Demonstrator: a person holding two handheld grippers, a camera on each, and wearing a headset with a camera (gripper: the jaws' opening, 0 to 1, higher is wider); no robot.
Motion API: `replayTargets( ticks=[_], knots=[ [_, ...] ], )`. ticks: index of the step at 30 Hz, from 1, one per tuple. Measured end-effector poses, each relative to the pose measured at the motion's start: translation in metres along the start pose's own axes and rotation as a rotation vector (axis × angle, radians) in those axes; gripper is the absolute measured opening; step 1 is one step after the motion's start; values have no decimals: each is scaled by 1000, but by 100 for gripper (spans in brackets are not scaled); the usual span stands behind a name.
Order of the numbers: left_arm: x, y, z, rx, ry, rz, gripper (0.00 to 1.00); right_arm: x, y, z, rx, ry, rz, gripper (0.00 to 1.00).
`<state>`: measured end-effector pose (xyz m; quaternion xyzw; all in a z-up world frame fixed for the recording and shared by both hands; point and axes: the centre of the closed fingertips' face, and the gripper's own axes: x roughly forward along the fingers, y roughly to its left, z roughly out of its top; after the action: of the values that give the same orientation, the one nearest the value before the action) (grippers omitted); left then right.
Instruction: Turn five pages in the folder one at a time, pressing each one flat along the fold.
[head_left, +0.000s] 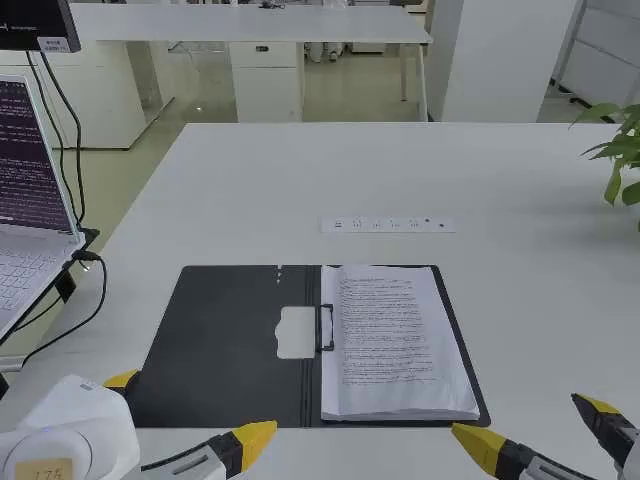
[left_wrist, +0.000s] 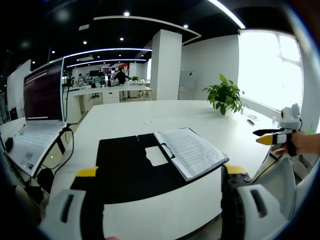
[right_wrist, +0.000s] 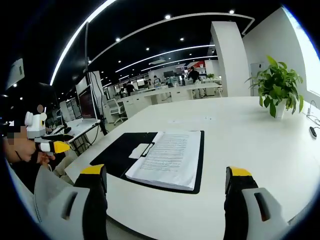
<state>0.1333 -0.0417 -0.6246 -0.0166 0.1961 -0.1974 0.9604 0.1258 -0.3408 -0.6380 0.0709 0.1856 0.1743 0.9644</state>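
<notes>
Open black folder (head_left: 230, 340) flat on white surface (head_left: 300, 180), near its front edge | white printed page stack (head_left: 395, 340) on right half, long axis along fold, tops pointing away from person | left gripper (head_left: 190, 408), right gripper (head_left: 532, 422): fingers spread, empty, short of folder | step: first turn likely unstarted; next needs only top sheet's right edge pinched, swung left, pressed at fold

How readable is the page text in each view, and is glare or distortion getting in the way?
Head view: even light, no glare, pages sharp but print shows as lines, not words. Left gripper view: window blown out white, fisheye bends the table edges. Right gripper view: ceiling dark, pages small, print illegible.
</notes>
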Motion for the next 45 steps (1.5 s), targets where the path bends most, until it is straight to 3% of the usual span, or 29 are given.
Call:
replayTargets(
  ticks=[45],
  knots=[
    [1, 1, -11, 19, 41, -17, 99, -5, -1, -12, 21, 15, -18, 98]
  ],
)
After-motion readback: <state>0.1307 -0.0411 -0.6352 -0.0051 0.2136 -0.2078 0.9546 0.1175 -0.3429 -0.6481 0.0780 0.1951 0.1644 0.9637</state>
